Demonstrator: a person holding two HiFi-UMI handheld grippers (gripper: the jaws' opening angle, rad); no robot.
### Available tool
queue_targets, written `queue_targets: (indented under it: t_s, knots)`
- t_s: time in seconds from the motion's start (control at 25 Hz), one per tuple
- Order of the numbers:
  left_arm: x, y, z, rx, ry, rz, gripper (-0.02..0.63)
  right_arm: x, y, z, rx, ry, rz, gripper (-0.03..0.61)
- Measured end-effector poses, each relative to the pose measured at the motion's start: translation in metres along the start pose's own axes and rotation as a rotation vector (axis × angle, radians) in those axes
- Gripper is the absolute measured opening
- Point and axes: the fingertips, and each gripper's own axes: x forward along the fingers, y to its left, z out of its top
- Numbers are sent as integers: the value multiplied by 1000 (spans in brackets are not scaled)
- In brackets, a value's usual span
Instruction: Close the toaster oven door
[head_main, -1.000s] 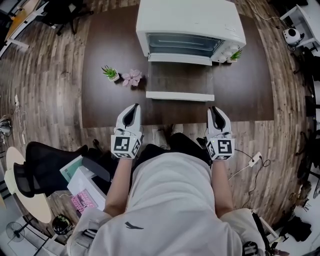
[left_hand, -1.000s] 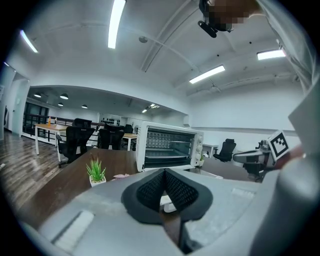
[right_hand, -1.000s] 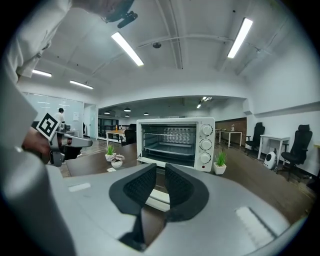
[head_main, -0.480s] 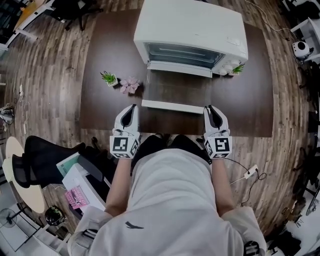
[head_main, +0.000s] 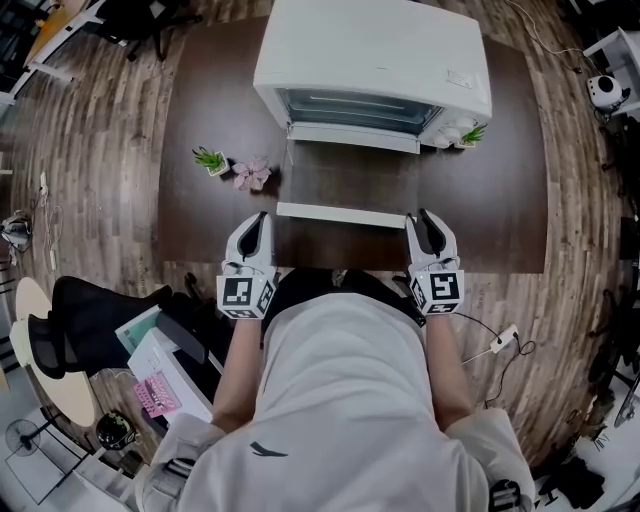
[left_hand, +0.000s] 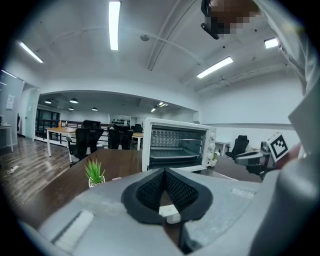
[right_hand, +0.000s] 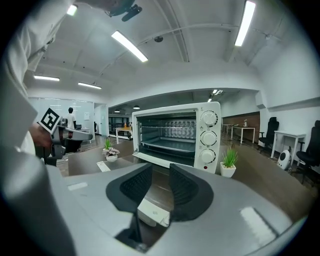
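On the dark table (head_main: 500, 200), white toaster oven (head_main: 375, 50) sits at the far side; its door (head_main: 350, 175) lies dropped flat toward the person, white handle (head_main: 340, 213) at the near edge; left gripper (head_main: 263, 216) just beside the handle's left end, jaws tip to tip, nothing clamped; right gripper (head_main: 424, 215) at the right end, jaws part-way apart, just been opening, handle end low in the gap, pads not pressing it

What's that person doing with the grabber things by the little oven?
The toaster oven has its door folded down flat. A person holds a left gripper and a right gripper near its front corners. The right jaws have just been opening; the door's white edge shows between them, ungripped. It isn't closed yet.
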Motion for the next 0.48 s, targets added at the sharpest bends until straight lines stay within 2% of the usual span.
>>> queue_targets:
  t_s: [0.2, 0.4, 0.48]
  knots:
    - [6, 8, 1, -15, -2, -9, 5, -1, -5, -26, 30, 48, -25, 125]
    - [9, 19, 1, -15, -6, -8, 5, -2, 2, -82, 13, 208, -24, 176]
    - [9, 23, 2, -12, -8, -6, 5, -2, 6, -102, 35, 273, -17, 219]
